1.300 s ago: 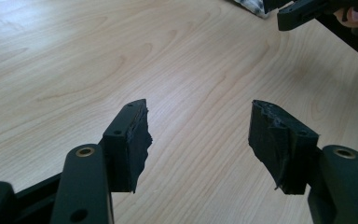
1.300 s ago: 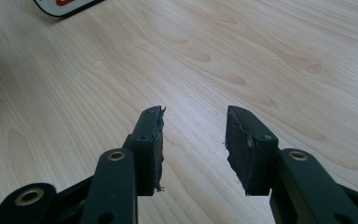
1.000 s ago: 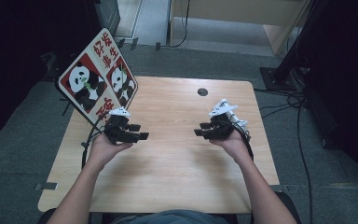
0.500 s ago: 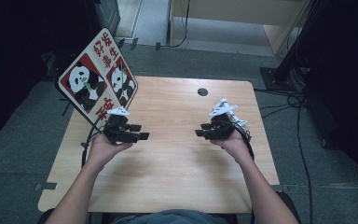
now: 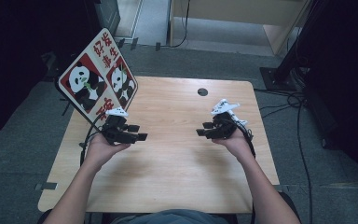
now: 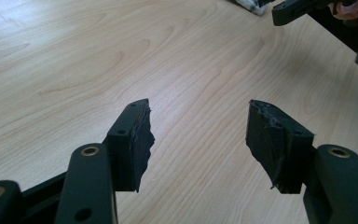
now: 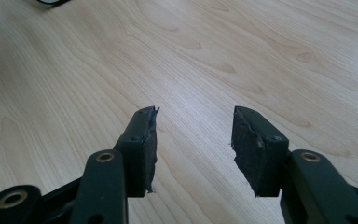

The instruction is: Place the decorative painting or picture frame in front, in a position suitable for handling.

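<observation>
Two hands hold black two-jaw grippers just above a bare light-wood table [image 5: 177,158], and the grippers point toward each other across its middle. My left gripper [image 5: 139,132] is open. In the left gripper view, only wood grain lies between its torn black pads, and the left gripper [image 6: 198,116] holds nothing. My right gripper [image 5: 204,129] is open too, and its jaws have just been opening. The right gripper [image 7: 195,121] has bare tabletop between its pads.
A red-and-white sign with pandas [image 5: 98,77] leans over the table's far left corner, close behind the left hand. A round black hole [image 5: 203,92] sits near the far edge. Cables [image 5: 284,100] trail on the floor to the right.
The right gripper's jaws stand a little wider apart than before. Both hands have kept their places.
</observation>
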Demonstrator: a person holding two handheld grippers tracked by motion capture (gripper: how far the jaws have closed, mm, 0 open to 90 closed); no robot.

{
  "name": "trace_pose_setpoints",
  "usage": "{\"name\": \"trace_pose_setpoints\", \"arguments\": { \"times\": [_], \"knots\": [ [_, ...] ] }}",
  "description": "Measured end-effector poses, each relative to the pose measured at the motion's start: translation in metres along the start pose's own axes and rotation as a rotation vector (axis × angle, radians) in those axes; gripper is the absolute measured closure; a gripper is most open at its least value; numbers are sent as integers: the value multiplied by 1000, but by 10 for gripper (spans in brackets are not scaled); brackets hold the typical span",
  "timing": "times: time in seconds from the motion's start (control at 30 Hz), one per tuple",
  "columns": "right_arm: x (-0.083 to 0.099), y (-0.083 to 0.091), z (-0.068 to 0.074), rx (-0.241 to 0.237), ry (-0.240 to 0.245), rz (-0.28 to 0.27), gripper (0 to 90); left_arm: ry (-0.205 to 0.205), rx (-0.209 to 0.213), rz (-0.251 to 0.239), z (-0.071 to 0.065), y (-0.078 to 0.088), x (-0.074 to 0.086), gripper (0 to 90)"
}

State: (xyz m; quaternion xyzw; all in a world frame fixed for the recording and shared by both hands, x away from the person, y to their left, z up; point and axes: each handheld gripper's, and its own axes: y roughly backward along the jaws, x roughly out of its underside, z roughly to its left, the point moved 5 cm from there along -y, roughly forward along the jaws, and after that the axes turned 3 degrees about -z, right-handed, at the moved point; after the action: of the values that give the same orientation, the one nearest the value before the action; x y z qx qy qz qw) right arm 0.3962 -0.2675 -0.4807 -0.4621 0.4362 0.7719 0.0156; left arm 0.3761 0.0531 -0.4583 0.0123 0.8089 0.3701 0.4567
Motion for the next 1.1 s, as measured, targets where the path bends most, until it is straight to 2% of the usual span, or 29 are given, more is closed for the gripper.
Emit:
{"name": "trace_pose_setpoints", "arguments": {
  "times": [0.27,0.53,0.73,0.87,1.03,1.1],
  "knots": [
    [0,2,0,16,10,8,503,10,0,-3,0,7,0,399],
    [1,3,-3,26,14,23,503,33,4,-27,1,21,0,396],
    [0,2,-6,26,11,28,506,17,5,-24,-2,28,2,398],
    [0,0,-7,27,10,46,504,27,-9,-27,-1,32,3,393],
    [-1,-2,-6,15,12,44,512,18,-33,-29,0,40,5,392],
    [-3,-1,-6,11,10,40,515,27,-40,-51,1,46,5,390]
  ]
}}
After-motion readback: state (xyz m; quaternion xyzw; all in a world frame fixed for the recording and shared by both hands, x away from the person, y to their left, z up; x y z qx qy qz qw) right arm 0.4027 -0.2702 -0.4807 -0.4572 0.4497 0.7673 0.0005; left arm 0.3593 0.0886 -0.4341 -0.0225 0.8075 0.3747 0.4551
